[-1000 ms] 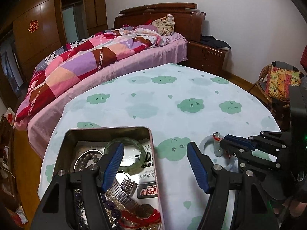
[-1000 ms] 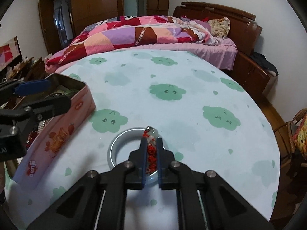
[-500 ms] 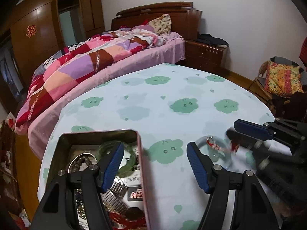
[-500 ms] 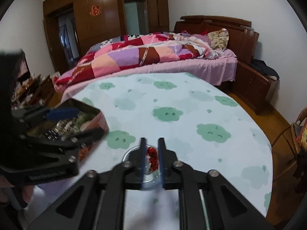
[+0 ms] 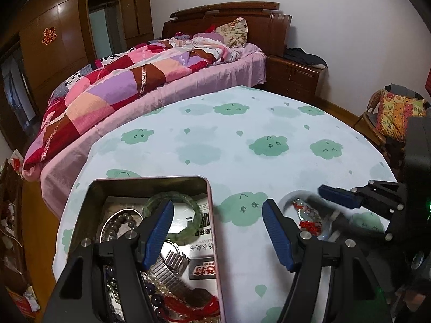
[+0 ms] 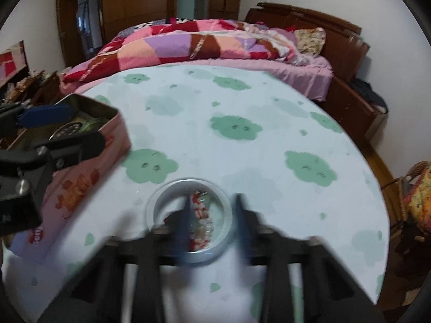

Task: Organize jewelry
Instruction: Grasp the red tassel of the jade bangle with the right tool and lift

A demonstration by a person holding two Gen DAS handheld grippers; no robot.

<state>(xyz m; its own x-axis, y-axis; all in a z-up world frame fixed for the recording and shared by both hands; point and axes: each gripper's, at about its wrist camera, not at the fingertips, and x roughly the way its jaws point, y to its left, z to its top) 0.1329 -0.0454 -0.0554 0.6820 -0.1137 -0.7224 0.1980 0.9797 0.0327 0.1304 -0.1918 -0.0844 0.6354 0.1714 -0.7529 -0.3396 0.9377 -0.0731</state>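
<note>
A: Starting at the pink tin [image 5: 208, 215] as the landmark: what lies in it?

B: It sits at the left edge of the round table [image 5: 215, 145], lid off. A green bangle [image 5: 172, 210] lies toward its far end, a beaded bracelet [image 5: 124, 222] to the left of that, a metal watch band [image 5: 169, 265] nearer the camera, and red beads [image 5: 188, 305] at the near end.

A: And the left gripper [image 5: 215, 231]?

B: It hovers above the tin's right wall, jaws spread wide, nothing between them. One blue pad is over the bangle, the other over bare cloth to the right of the tin.

A: What is to the right of the tin?

B: A small round dish [image 5: 326, 226], well apart from the tin, on the cloud-print cloth. A red-and-clear beaded piece [image 5: 307, 215] lies inside it.

A: The right gripper [image 6: 212, 220]?

B: It is over that dish, blurred in its own view. Its fingers stand parted on either side of the beaded piece, one pad close on its left, the other out by the dish's right rim. I cannot see either pad touching it; the piece rests in the dish.

A: Beyond the table?

B: A bed [image 5: 150, 80] with a patchwork quilt behind the tin, and a chair [image 5: 396, 113] far to the right.
</note>
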